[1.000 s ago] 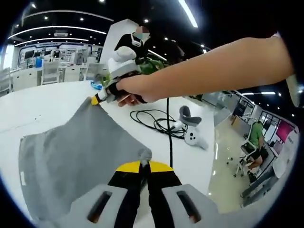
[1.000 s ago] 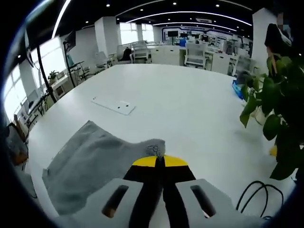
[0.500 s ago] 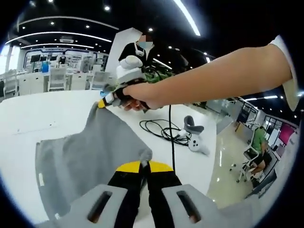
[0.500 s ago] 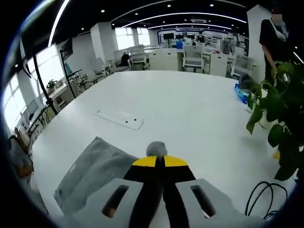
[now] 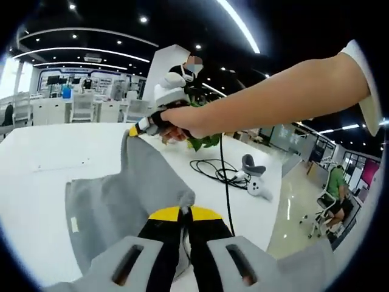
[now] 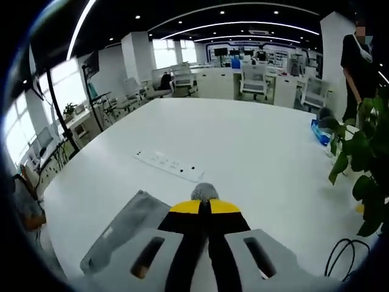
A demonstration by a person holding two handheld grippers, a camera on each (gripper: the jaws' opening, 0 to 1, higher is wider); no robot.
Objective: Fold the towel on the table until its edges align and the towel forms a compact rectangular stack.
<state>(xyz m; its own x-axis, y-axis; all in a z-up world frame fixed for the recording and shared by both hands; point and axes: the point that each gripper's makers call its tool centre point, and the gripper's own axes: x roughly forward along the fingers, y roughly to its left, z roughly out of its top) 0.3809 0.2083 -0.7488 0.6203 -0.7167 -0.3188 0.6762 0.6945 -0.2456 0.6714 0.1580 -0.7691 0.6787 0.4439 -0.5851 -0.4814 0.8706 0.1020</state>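
- Grey terry towel (image 5: 121,188) fills the near ground of the left gripper view, where the left gripper (image 5: 184,212) has its yellow-tipped jaws pressed together on one corner, a tuft of cloth bunched just above the tips.
- Lifting that corner keeps the near edge off the white table (image 5: 36,182), so the sheet can swing over itself rather than drag.
- Beyond it, the right gripper (image 5: 135,129) is likewise clamped on the neighbouring corner, held by a hand (image 5: 176,121); the edge between the two corners runs fairly taut, which should help the edges line up.
- In the right gripper view, the same pinch shows as a grey tuft above the closed tips, with the rest of the towel hanging down to the tabletop at lower left.
- Farther off lie a black cable (image 5: 216,170), a white controller (image 5: 254,182) and a power strip (image 6: 170,165), all well clear of the fold path.
- My read: an early fold, corners raised, not yet laid down.
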